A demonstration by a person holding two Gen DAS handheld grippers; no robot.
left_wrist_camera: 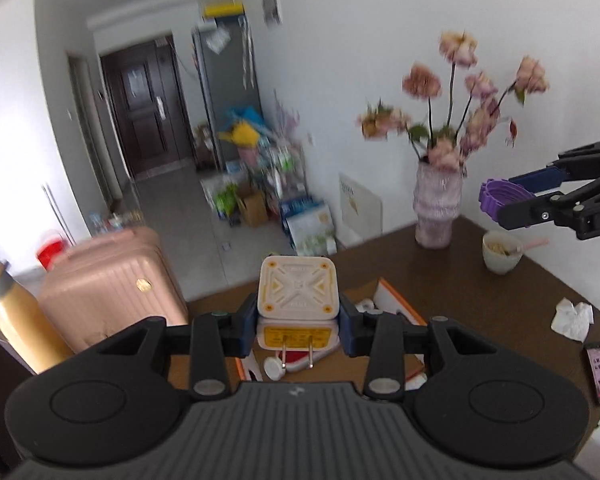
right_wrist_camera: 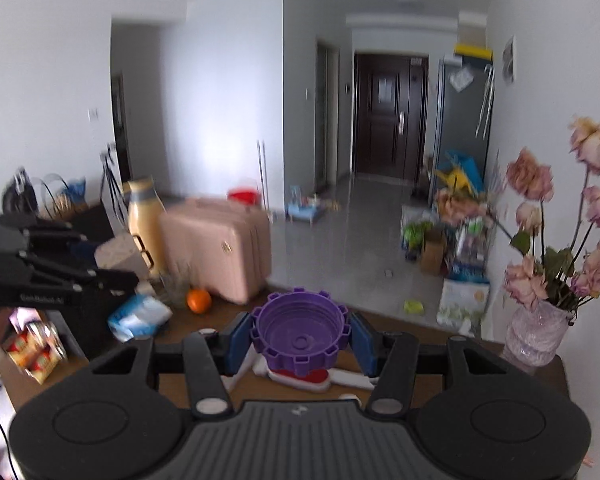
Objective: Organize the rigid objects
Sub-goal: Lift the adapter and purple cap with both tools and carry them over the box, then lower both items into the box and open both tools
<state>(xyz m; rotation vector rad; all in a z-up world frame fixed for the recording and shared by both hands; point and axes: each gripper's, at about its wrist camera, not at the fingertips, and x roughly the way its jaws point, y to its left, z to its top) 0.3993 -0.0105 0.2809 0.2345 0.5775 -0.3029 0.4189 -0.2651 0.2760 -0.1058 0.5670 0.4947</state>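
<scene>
"da" shows on the right hand-held gripper (left_wrist_camera: 500,200); other lettering is illegible.

We see a cream-white charger (left_wrist_camera: 297,288) with yellow corner dots, pale yellow triangle markings and a yellow label around its metal prongs, pinched between blue pads (left_wrist_camera: 247,326) on a black left gripper (left_wrist_camera: 298,322). We see a solid purple notched cap (right_wrist_camera: 300,330) between the blue pads of the black right gripper (right_wrist_camera: 300,338). The table (left_wrist_camera: 480,292) is dark brown. A ribbed pale lilac vase (left_wrist_camera: 437,210) carries faded pink flowers (left_wrist_camera: 460,92). The suitcase (right_wrist_camera: 219,246) is ribbed rose-pink, the bottle (right_wrist_camera: 145,222) golden with a grey band, the fruit (right_wrist_camera: 198,301) orange, and the bowl (left_wrist_camera: 501,251) cream.
</scene>
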